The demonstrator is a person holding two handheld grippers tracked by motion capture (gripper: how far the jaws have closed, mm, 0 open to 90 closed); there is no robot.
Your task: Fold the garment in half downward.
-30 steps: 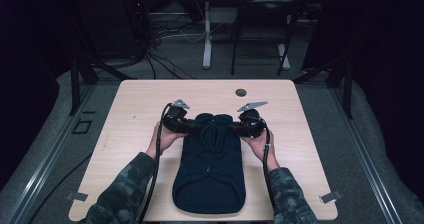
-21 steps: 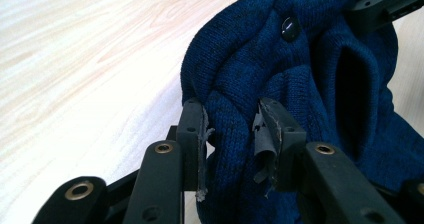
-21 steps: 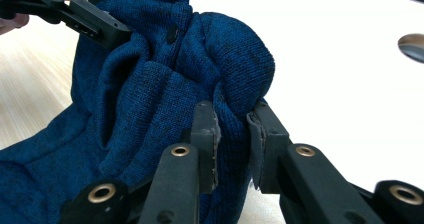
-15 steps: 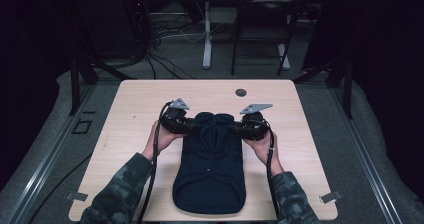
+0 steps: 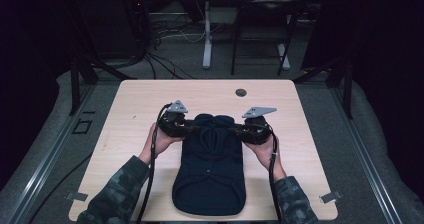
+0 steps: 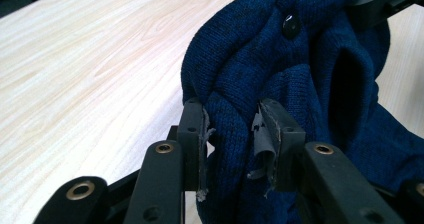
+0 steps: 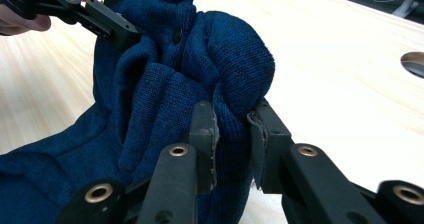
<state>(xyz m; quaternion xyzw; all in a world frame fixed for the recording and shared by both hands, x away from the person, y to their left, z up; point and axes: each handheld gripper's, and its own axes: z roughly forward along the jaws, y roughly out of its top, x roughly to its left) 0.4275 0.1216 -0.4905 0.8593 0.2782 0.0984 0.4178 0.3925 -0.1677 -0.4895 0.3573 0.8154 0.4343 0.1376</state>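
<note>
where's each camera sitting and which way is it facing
High view: above the person's side, looking forward and down on the table; forearms and both grippers show.
Left gripper view: rides the left gripper, jaws clamping the blue knit garment.
Right gripper view: rides the right gripper, clamping the garment; a hand shows.
Shared: the garment.

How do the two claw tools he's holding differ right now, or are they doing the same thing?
The left gripper pinches the dark blue knitted garment at its left top edge, the right gripper at its right. The left one's grey plate tilts steeply; the right one's lies flatter. Both are clamped on a fold of knit, jaws pointing toward each other.
</note>
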